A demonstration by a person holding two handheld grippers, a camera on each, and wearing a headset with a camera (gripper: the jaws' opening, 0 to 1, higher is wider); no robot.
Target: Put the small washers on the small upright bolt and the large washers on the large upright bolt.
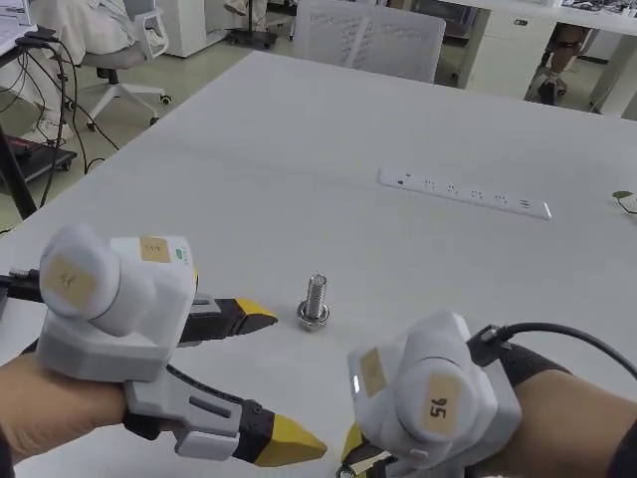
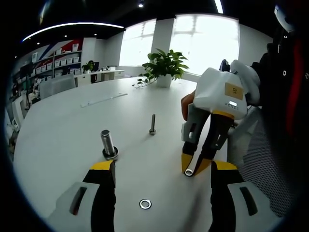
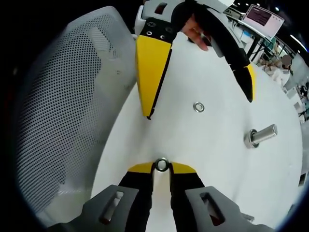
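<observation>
Though matte, white table (image 1: pixel 398 149) amid chairs (image 1: pixel 368 40)

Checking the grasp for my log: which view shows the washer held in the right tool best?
The right gripper view: the washer sits face-on, pinched at the tips of the right tool. The left gripper view shows it small, from across the table. In the head view the tool's body covers the grasp.

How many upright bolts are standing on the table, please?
2. The large bolt stands nearer the camera in the left gripper view; the small bolt stands beyond it, to its right. None seems hidden.
</observation>
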